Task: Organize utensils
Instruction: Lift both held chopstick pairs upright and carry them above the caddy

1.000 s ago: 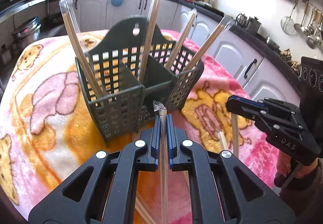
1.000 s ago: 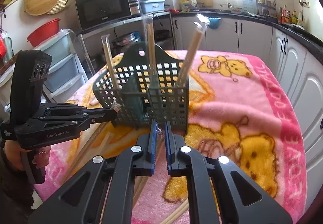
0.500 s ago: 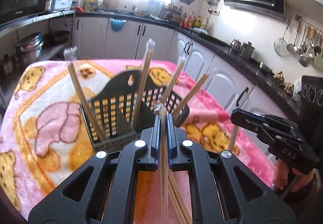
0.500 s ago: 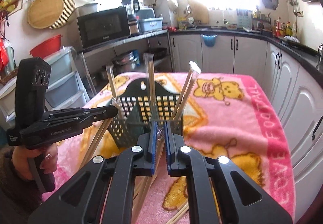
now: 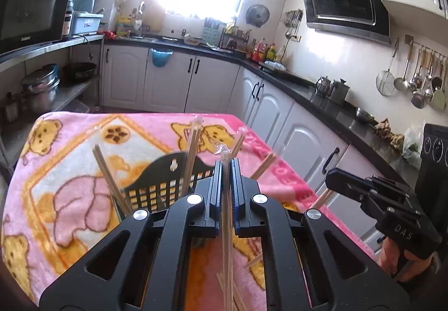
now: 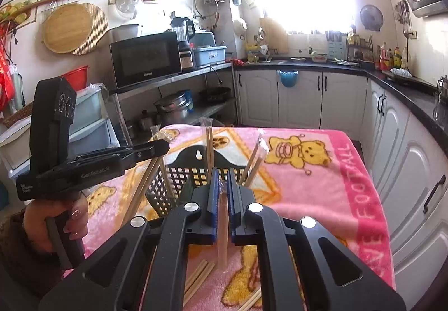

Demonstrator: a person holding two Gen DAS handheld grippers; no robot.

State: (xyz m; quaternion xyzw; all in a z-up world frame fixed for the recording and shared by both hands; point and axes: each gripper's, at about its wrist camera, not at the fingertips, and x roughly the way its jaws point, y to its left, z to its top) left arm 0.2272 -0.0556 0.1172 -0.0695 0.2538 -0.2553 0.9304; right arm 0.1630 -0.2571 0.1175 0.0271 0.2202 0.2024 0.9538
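Your left hand-held gripper [image 5: 226,168] and right hand-held gripper [image 6: 221,179] each clamp a wrapped chopstick pair [image 5: 224,159]. Below them, loose pairs [image 6: 200,274] still lie on the desk [image 6: 322,187]. Just ahead, the basket [image 6: 179,173] already holds several.

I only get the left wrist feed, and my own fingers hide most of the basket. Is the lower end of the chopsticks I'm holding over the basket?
Observer: No. In the right wrist view, the wrapped chopsticks in the left gripper hang down outside the black basket, past its left corner.
Operator: Is the right gripper holding anything?
Observer: Yes. The right gripper is shut on a second wrapped pair.
Operator: Anything loose on the blanket?
Observer: Bare chopsticks lie on the pink blanket below the right gripper.
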